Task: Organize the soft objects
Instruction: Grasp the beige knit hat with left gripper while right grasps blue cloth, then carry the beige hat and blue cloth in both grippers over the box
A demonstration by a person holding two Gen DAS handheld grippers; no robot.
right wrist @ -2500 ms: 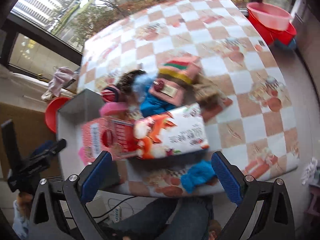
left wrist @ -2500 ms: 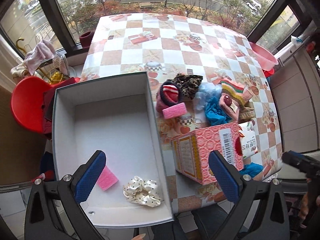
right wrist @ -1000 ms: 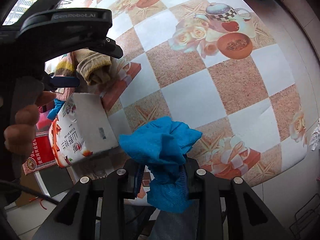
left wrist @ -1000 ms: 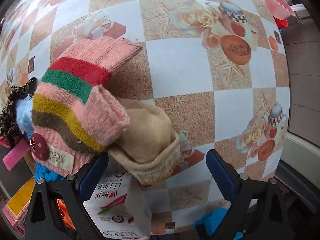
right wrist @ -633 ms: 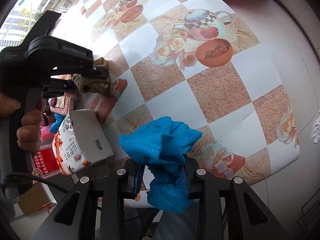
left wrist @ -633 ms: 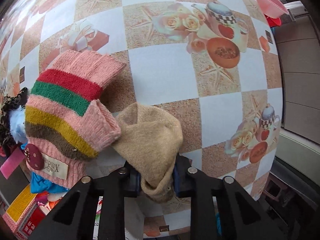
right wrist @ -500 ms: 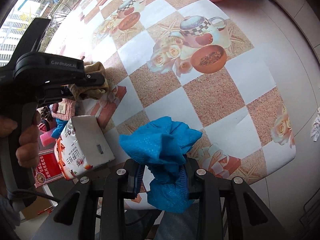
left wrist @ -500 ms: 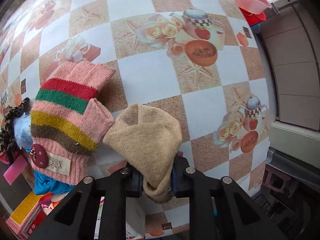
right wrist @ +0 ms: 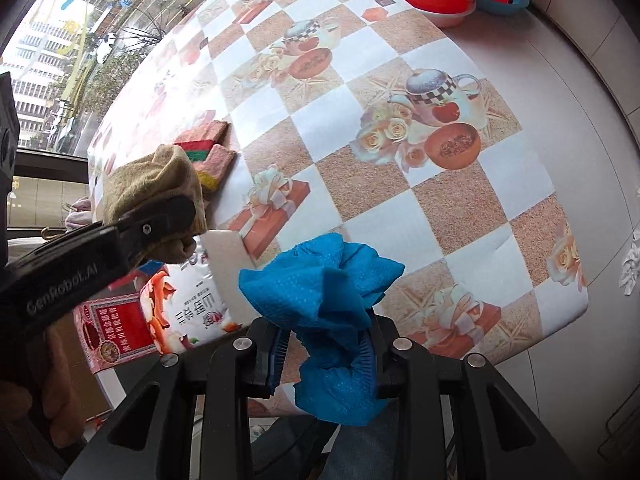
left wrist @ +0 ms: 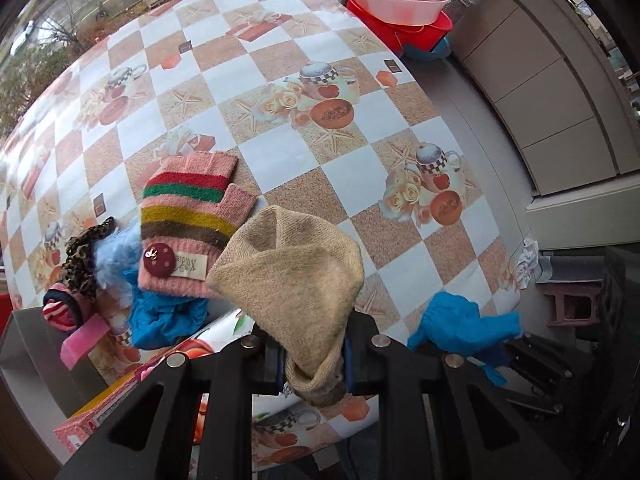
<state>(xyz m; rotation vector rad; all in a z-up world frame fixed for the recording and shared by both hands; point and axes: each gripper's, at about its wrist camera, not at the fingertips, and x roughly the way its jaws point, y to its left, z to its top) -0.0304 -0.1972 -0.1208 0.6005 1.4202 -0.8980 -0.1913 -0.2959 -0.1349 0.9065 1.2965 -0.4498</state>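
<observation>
My left gripper (left wrist: pixel 314 364) is shut on a beige knit sock (left wrist: pixel 292 276) and holds it above the checked table (left wrist: pixel 280 144). The sock also shows in the right wrist view (right wrist: pixel 156 184). My right gripper (right wrist: pixel 326 346) is shut on a crumpled blue cloth (right wrist: pixel 324 292), which also shows at the right of the left wrist view (left wrist: pixel 460 324). A striped pink glove (left wrist: pixel 188 216) lies on the table beside a pile: blue cloth (left wrist: pixel 160 316), light blue fluff (left wrist: pixel 114 256), leopard scrunchie (left wrist: pixel 82 256), pink sponge (left wrist: pixel 82 340).
A snack bag (right wrist: pixel 192 300) and a red printed box (right wrist: pixel 112 332) lie at the table's near edge. The grey storage box's corner (left wrist: pixel 28 348) is at the lower left. Red and pink basins (left wrist: pixel 396 4) stand beyond the table's far right corner.
My left gripper closed on the beige sock and lifted it up and back from the table. My right gripper closed on the blue cloth and keeps holding it raised.
</observation>
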